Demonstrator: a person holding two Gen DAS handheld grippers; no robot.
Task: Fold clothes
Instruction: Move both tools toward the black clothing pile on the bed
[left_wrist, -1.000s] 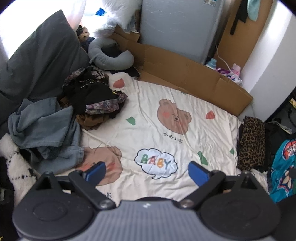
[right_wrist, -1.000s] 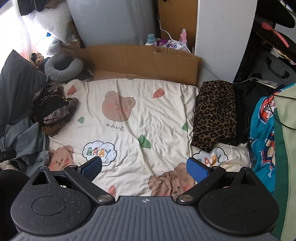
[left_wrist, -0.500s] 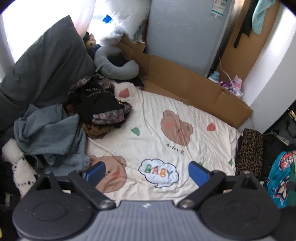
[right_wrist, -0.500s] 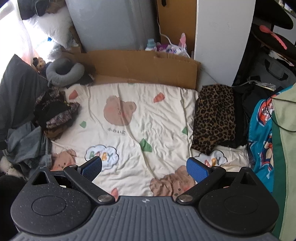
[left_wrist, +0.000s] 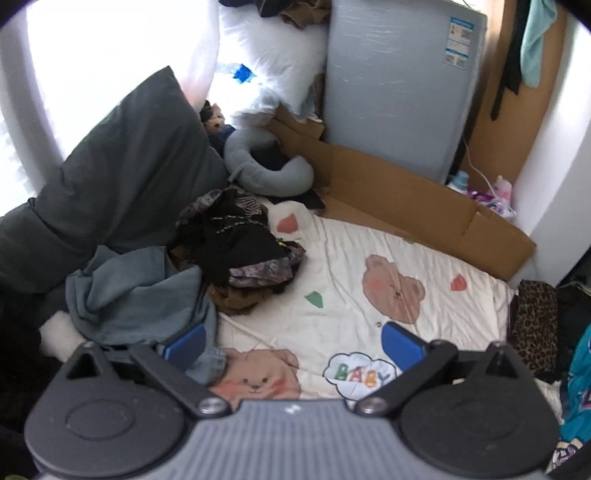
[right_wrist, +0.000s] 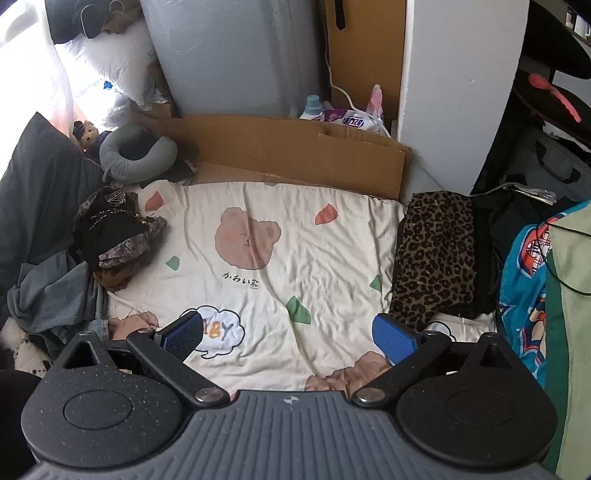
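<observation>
A heap of unfolded clothes lies at the left of the cream bear-print sheet (left_wrist: 343, 295): a crumpled blue-grey garment (left_wrist: 136, 291) and a dark pile of black and patterned clothes (left_wrist: 240, 251). The same garment (right_wrist: 51, 291) and dark pile (right_wrist: 110, 236) show at the left of the right wrist view. A folded leopard-print garment (right_wrist: 436, 254) rests at the sheet's right edge. My left gripper (left_wrist: 293, 341) is open above the sheet, its left finger over the blue-grey garment's edge. My right gripper (right_wrist: 286, 334) hangs open over the sheet (right_wrist: 280, 258), holding nothing.
A dark grey pillow (left_wrist: 110, 184) and a grey neck pillow (left_wrist: 266, 170) lie behind the heap. Flat cardboard (left_wrist: 406, 199) and a grey appliance (left_wrist: 399, 85) bound the far side. Black clothes and a bright blue printed fabric (right_wrist: 524, 280) crowd the right side.
Both grippers have drawn back and lifted, so more of the room shows. The left view has turned toward the clothes heap. Both stayed open and nothing was picked up.
</observation>
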